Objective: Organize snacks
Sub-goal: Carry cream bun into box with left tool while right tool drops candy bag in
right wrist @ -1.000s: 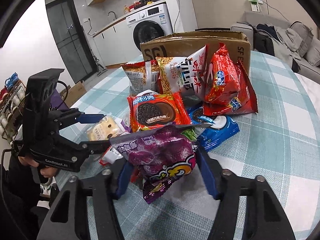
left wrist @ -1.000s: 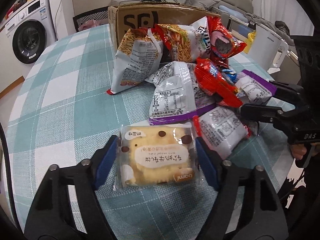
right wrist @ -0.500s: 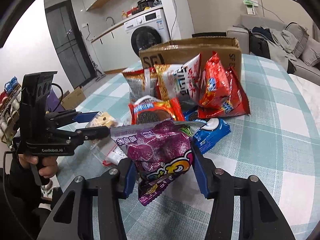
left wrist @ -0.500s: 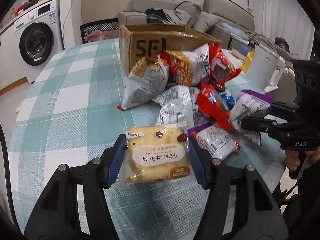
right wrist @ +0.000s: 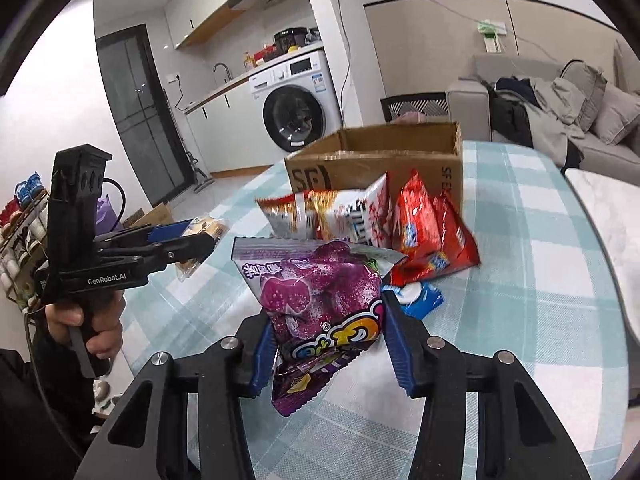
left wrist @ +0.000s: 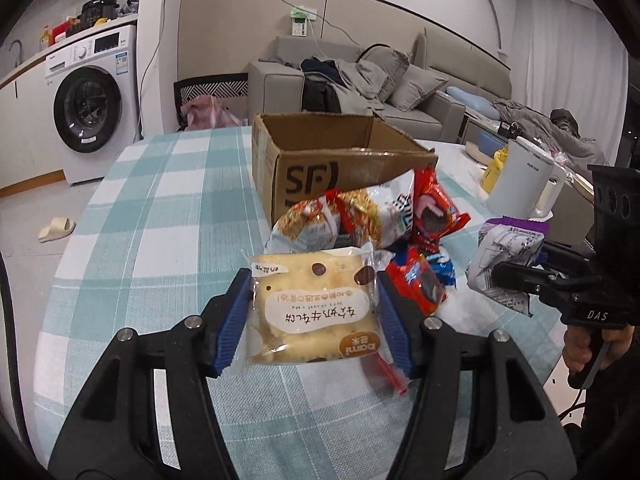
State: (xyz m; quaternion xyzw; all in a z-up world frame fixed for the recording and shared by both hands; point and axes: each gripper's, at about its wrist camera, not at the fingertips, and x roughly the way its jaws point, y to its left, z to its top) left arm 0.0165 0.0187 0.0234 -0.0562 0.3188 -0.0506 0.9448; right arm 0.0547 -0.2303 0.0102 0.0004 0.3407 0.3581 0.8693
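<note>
Above the checked tablecloth [left wrist: 152, 240], near the cardboard box [left wrist: 320, 160], the left gripper [left wrist: 314, 316] pinches a yellow cake packet [left wrist: 312, 312] while the right gripper [right wrist: 326, 342] clamps a purple snack bag [right wrist: 320, 304].

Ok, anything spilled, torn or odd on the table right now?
Nothing spilled or torn. The snack bags lie in a loose heap against the cardboard box, several tilted; the box looks empty from here.

yellow cake pack [left wrist: 314, 308] lifted, purple snack bag [right wrist: 320, 304] lifted
</note>
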